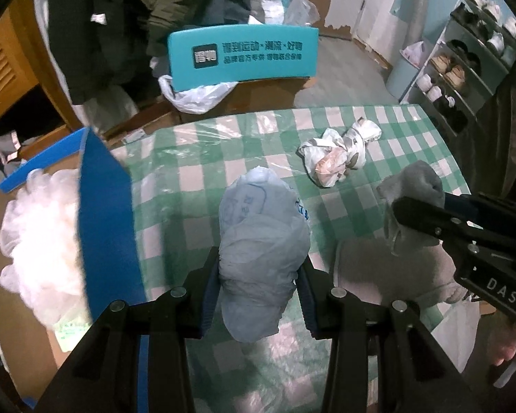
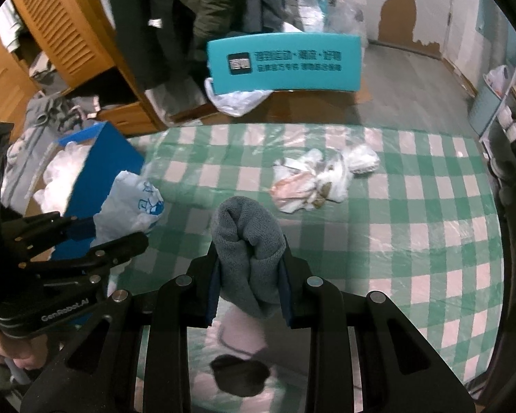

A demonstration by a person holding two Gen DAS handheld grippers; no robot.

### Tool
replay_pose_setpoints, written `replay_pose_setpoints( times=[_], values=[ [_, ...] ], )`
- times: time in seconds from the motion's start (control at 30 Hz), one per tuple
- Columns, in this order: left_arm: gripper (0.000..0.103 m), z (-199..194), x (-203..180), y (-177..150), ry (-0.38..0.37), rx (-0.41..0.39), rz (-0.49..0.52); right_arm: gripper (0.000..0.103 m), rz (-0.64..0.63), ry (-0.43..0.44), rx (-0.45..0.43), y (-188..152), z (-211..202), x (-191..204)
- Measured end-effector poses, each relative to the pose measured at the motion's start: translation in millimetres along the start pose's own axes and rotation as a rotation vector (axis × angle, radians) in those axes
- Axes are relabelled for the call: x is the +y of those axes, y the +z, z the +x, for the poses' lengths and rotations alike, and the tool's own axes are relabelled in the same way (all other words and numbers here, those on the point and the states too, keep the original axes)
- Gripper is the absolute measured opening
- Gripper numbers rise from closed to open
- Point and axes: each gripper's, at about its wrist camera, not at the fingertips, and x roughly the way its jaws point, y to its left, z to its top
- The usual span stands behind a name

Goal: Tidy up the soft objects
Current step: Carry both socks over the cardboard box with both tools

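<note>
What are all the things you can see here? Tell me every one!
pale blue plastic bag: one, pale blue, clamped in the left gripper above the table
grey cloth: one, grey, bunched in the right gripper
knotted patterned bag: one, white with brown and pink, lying on the table's far side
blue box: one, blue, at the table's left edge
white plastic bags: a heap, white, inside the blue box
table: one, green and white check under clear film
teal panel: one, teal with dark print, beyond the table
shoe rack: one, grey, far right, holding shoes
left gripper: one, black
right gripper: one, black
</note>
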Motion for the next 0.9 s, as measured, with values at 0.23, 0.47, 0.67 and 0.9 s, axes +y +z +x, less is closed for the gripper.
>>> replay_pose_setpoints(
  times=[0.23,0.47,0.67,0.9],
  values=[
    [0.042,-25.3,15.8,-12.3,0.012,-0.027,-0.019,0.027,-0.040,0.024,-0.011,0.3,-8.5,24.3],
    [0.042,-44.5,32.8,-25.3,0.019,-0.049,-0.044,0.027,-0.068,0.059,-0.014,1.4,-15.1,48.7],
    [0.042,-60.7,49.6,-37.6,0.027,-0.072,-0.065,0.027,-0.106,0.074,-0.021,3.0,-17.7,73.7],
    [0.042,-75.2,74.8,-48.6,0.047,-0.093,-0.110,0.027,-0.150,0.096,-0.019,5.2,-16.5,103.9]
  ],
)
